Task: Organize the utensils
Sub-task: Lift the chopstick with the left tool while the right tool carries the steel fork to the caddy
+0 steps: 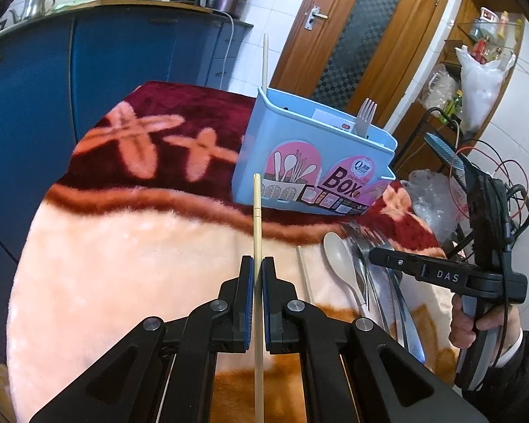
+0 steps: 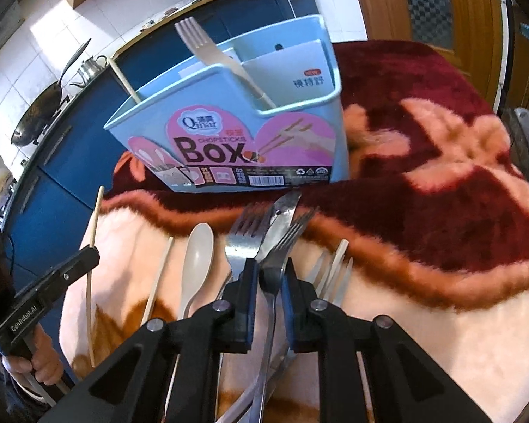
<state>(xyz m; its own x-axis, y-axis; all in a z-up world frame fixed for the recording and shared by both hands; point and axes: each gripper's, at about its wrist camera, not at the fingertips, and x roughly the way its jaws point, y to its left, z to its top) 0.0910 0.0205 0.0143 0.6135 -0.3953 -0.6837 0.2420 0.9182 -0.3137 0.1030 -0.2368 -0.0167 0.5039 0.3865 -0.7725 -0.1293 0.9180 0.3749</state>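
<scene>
Gripping a thin wooden chopstick (image 1: 257, 232) between its closed pads, the left tool (image 1: 258, 275) holds the stick along its own line, the tip reaching forward toward the light blue utensil box (image 1: 310, 162) that stands on the plush red and peach blanket (image 1: 123, 246) covering the worktop. The stick's rear end runs back between the tool's arms and out of the bottom of the view.

The right tool (image 2: 268, 278) sits low over a pile of cutlery in front of the box. Its jaws are drawn narrow around the neck of a metal fork (image 2: 285, 236), the pads pressing on it from both sides; the fork's tines point toward the box and its handle passes back under the tool. A second metal fork (image 2: 243, 236) and a knife (image 2: 282, 211) lie touching it, just left of the held fork. A beige spoon (image 2: 197, 257) lies left of the pile, and a loose chopstick (image 2: 158, 278) lies beside the spoon.

Inside the box a beige plastic fork (image 2: 208, 53) leans in the right compartment, and another chopstick (image 2: 123, 81) stands at the left end.
</scene>
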